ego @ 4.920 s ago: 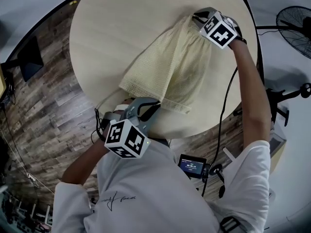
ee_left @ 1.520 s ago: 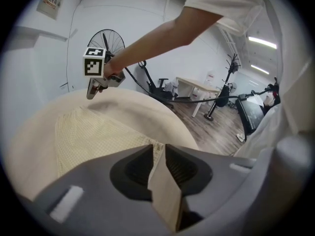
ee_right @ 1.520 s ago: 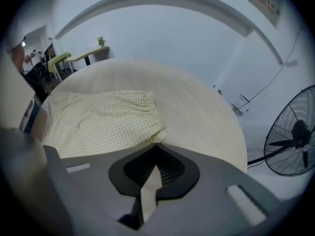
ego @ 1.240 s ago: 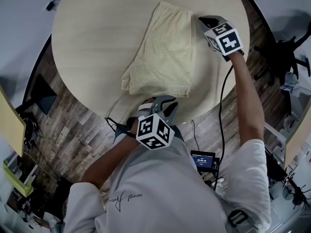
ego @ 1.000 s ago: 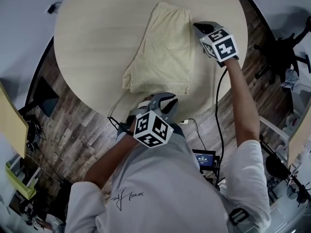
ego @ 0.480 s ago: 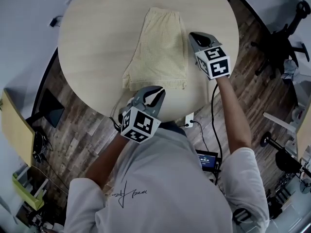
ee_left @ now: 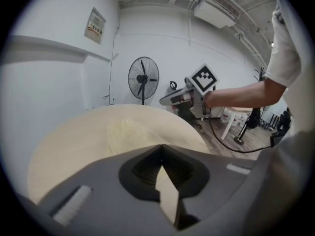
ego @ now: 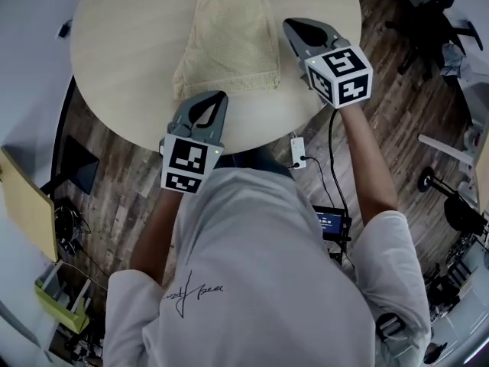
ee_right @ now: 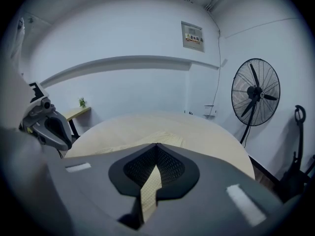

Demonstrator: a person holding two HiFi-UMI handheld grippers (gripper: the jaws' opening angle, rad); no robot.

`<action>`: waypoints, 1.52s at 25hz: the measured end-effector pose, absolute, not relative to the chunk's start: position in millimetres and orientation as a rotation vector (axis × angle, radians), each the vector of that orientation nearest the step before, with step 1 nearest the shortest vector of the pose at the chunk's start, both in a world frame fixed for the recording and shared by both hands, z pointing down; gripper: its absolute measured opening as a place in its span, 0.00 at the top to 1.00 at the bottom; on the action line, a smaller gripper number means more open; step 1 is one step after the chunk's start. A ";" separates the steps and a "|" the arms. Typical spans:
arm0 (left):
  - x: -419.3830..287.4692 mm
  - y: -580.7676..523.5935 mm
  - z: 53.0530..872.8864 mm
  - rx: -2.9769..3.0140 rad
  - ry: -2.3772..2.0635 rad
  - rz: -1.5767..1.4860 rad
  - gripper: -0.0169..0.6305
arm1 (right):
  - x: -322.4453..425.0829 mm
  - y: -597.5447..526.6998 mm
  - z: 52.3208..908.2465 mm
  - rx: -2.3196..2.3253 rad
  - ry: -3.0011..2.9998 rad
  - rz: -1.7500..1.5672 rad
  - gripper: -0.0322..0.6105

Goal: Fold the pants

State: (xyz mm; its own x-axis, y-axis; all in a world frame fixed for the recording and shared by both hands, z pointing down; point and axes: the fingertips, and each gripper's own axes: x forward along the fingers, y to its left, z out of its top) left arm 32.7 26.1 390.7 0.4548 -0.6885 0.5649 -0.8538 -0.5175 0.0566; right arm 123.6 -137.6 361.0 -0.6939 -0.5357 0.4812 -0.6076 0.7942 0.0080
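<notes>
The pale yellow pants (ego: 229, 40) lie folded into a narrow rectangle on the round wooden table (ego: 122, 44), free of both grippers. My left gripper (ego: 218, 95) hovers over the table's near edge, just short of the pants' near hem. Its jaws have just been closing, the tips now meet and nothing is between them. My right gripper (ego: 289, 23) hangs to the right of the pants, shut and empty. The left gripper view shows the pants (ee_left: 125, 134) beyond the closed tips (ee_left: 162, 146). In the right gripper view the pants (ee_right: 160, 137) lie just past the tips (ee_right: 156, 145).
A standing fan (ee_left: 142, 77) is beyond the table's far side. A white power strip (ego: 296, 153) and a small screen device (ego: 332, 224) lie on the wooden floor by the person. A side table with a plant (ee_right: 78, 111) stands against the wall.
Both grippers have pulled back from the pants toward the person and risen. The left jaws have narrowed until the tips meet. The pants stay folded where they lay.
</notes>
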 end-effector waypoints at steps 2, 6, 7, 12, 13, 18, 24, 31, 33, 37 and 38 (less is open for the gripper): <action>32.1 32.6 390.4 2.372 -1.324 0.692 0.89 | 128.7 -120.7 358.7 0.876 -2.522 0.199 0.95; 26.8 45.6 394.1 2.342 -1.352 0.692 0.89 | 135.4 -91.7 361.8 0.905 -2.542 0.254 0.95; 24.9 49.4 395.5 2.330 -1.364 0.691 0.89 | 137.7 -84.3 364.4 0.908 -2.540 0.279 0.95; 2.7 62.9 413.4 2.215 -1.453 0.684 0.89 | 151.7 -53.0 387.5 0.972 -2.483 0.387 0.95; -3.1 65.3 417.2 2.187 -1.474 0.683 0.89 | 154.2 -46.8 393.5 0.987 -2.473 0.411 0.95; -37.0 75.7 442.9 2.027 -1.560 0.653 0.88 | 166.1 -19.9 438.2 1.050 -2.345 0.539 0.95; -73.7 79.5 481.4 1.787 -1.572 0.487 0.84 | 182.0 -0.3 483.6 1.116 -2.228 0.819 0.95; -99.4 68.3 516.6 1.558 -1.551 0.261 0.49 | 184.3 -6.5 491.9 1.186 -2.263 1.199 0.83; -98.8 62.9 523.7 1.529 -1.532 0.213 0.45 | 185.7 -12.5 490.2 1.228 -2.274 1.288 0.82; -97.9 54.0 536.4 1.493 -1.525 0.190 0.44 | 182.0 -19.6 496.7 1.284 -2.252 1.418 0.81; -99.5 54.7 539.4 1.480 -1.534 0.209 0.44 | 179.8 -18.8 500.4 1.289 -2.237 1.431 0.81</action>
State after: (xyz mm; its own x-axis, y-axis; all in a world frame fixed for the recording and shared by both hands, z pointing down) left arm -99.5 54.7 539.4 0.1947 -0.6804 0.7065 -0.8447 0.2498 0.4734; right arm 179.8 -18.8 500.4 -0.6040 -0.5645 0.5627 -0.7474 0.1559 -0.6459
